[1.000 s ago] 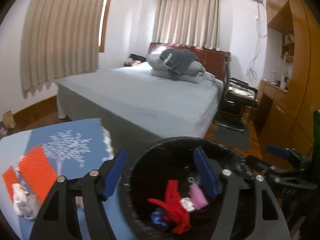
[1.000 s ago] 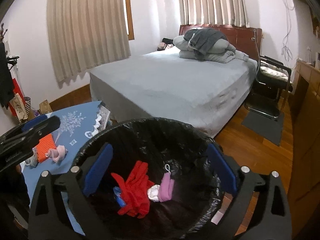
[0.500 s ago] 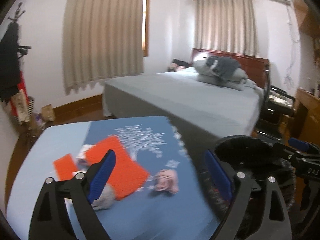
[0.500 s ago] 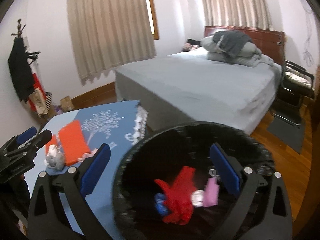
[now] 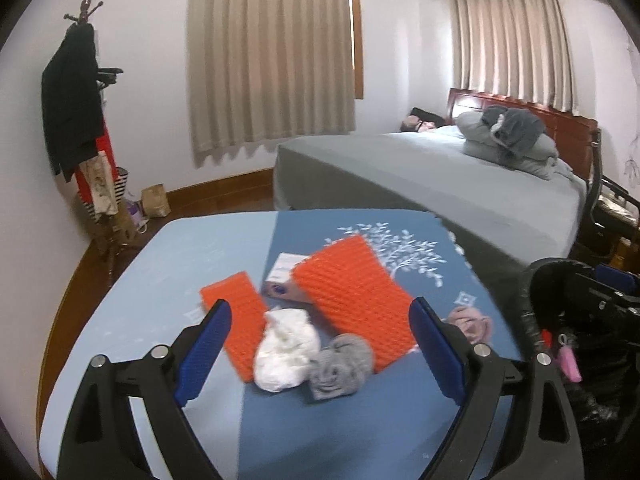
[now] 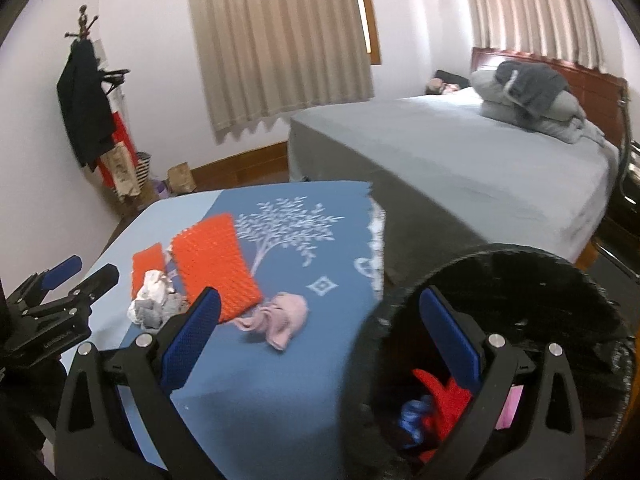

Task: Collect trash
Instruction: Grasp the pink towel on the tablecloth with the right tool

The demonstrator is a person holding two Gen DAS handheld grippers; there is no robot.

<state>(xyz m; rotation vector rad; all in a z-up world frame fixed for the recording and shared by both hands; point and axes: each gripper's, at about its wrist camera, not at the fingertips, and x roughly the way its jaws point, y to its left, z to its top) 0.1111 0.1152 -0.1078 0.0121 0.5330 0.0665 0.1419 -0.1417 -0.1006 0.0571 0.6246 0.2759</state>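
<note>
Both grippers gape empty over the blue tablecloth (image 5: 168,288).

The left gripper (image 5: 320,350), jaws wide apart, frames a white wad (image 5: 286,354) touching a grey wad (image 5: 340,366), beside two orange pads (image 5: 352,300). Only the right gripper (image 6: 320,338), equally spread, looks into the black bin (image 6: 560,280): red glove (image 6: 444,396), blue scrap, something pink, blurred. A pink cloth (image 6: 282,316) lies near the bin.
</note>
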